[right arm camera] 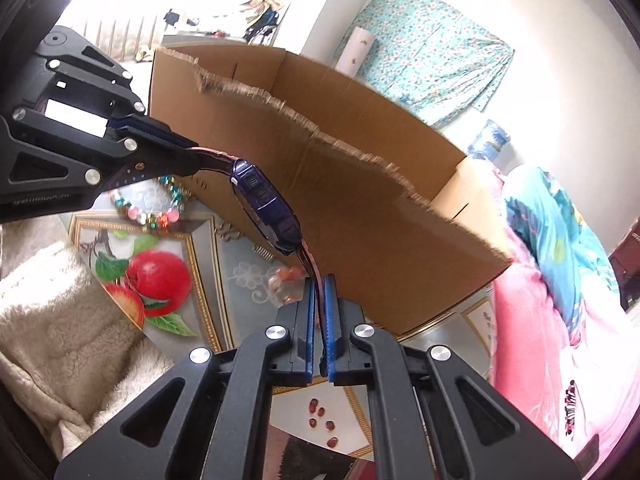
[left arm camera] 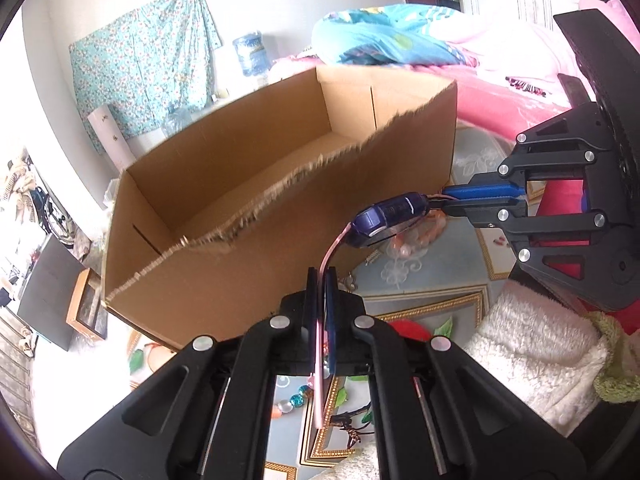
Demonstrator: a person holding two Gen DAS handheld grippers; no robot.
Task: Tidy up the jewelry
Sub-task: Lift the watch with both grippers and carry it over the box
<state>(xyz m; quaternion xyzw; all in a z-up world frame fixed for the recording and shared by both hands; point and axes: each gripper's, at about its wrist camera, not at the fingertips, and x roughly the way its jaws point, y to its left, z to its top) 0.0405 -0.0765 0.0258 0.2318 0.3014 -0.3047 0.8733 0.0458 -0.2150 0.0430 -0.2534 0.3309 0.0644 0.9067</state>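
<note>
A blue wristwatch [left arm camera: 386, 220] with a pink strap hangs in the air between both grippers, just in front of the open cardboard box [left arm camera: 256, 184]. My left gripper [left arm camera: 321, 274] is shut on one strap end. My right gripper [left arm camera: 446, 200] is shut on the other strap end. In the right wrist view the watch [right arm camera: 266, 208] stretches from the left gripper [right arm camera: 188, 152] to my right gripper [right arm camera: 319, 282], beside the box [right arm camera: 360, 200]. A beaded necklace [right arm camera: 148, 212] lies on the table below. Pale orange beads [right arm camera: 284, 280] lie under the watch.
The glass table [right arm camera: 236, 264] has an apple picture. A fluffy white cloth [left arm camera: 532, 356] lies at its edge. Small red beads [right arm camera: 320, 420] lie near me. A pink blanket [right arm camera: 560, 340] covers the bed to the right. A dark box [left arm camera: 52, 292] stands left of the carton.
</note>
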